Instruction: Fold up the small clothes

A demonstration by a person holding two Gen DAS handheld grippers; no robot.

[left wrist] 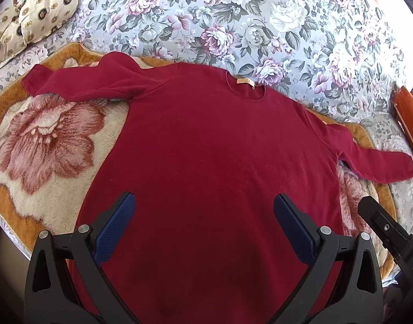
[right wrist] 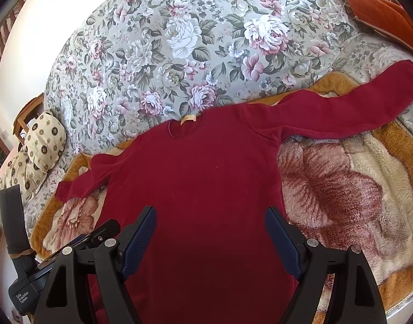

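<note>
A dark red long-sleeved sweater (left wrist: 206,145) lies flat on a plush blanket, neckline with a tan label (left wrist: 243,81) at the far side and both sleeves spread outward. My left gripper (left wrist: 203,202) hovers open above the sweater's lower body, nothing between its blue pads. In the right wrist view the same sweater (right wrist: 201,178) fills the middle, and my right gripper (right wrist: 210,217) also stands open over its lower part. The left sleeve (left wrist: 79,85) is a bit rumpled; the right sleeve (right wrist: 341,102) stretches out straight. The hem is hidden under the grippers.
A plush cream and orange blanket with a big flower print (left wrist: 44,140) covers the bed under the sweater. Behind it rises a floral-patterned cover (left wrist: 233,21). A cream pillow with round motifs (left wrist: 44,5) sits at the far left. An orange cushion (right wrist: 384,19) lies far right.
</note>
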